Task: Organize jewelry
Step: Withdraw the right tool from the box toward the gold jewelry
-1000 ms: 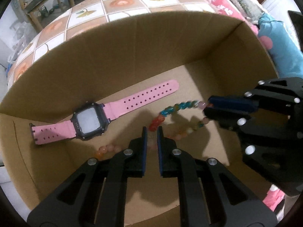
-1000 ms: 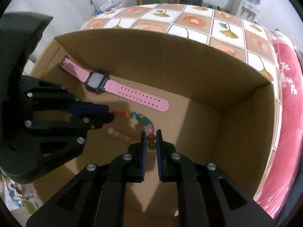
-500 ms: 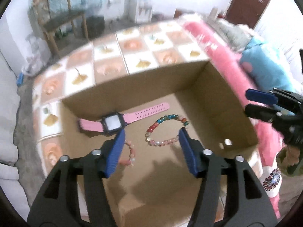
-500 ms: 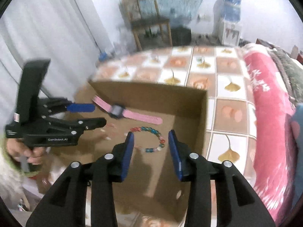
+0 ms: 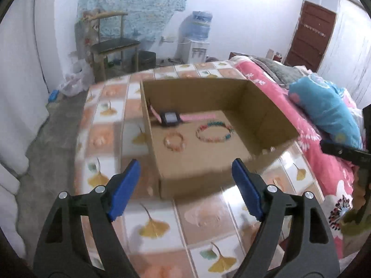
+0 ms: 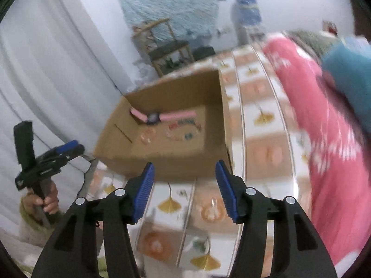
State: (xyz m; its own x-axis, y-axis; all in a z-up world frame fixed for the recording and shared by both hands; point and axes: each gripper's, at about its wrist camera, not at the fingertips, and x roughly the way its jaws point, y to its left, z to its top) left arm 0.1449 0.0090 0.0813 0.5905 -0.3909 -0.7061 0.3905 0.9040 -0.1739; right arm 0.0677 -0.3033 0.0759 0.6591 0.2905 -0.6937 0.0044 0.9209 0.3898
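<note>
Left wrist view: your left gripper (image 5: pixel 185 180) sits at the bottom of the frame, jaws spread wide and just been opening, nothing between them. The cardboard box (image 5: pixel 273 125) is mid-frame on the tiled table (image 5: pixel 153 222). Inside it: pink watch (image 5: pixel 170 118) against the far wall, small peach bead bracelet (image 5: pixel 174 140) below it, multicolour bead bracelet (image 5: pixel 214 131) to its right, all apart from each other. Pink bedding (image 5: pixel 324 162) and a blue pillow (image 5: pixel 324 108) run down the right side.

Right wrist view, blurred: your right gripper (image 6: pixel 184 185) at bottom centre, jaws apart and just been opening, empty. The box sits above centre, with the watch at its far wall and both bracelets below it, detail smeared. At left edge, your left hand (image 6: pixel 44 200) holds the left gripper, tips parted.
</note>
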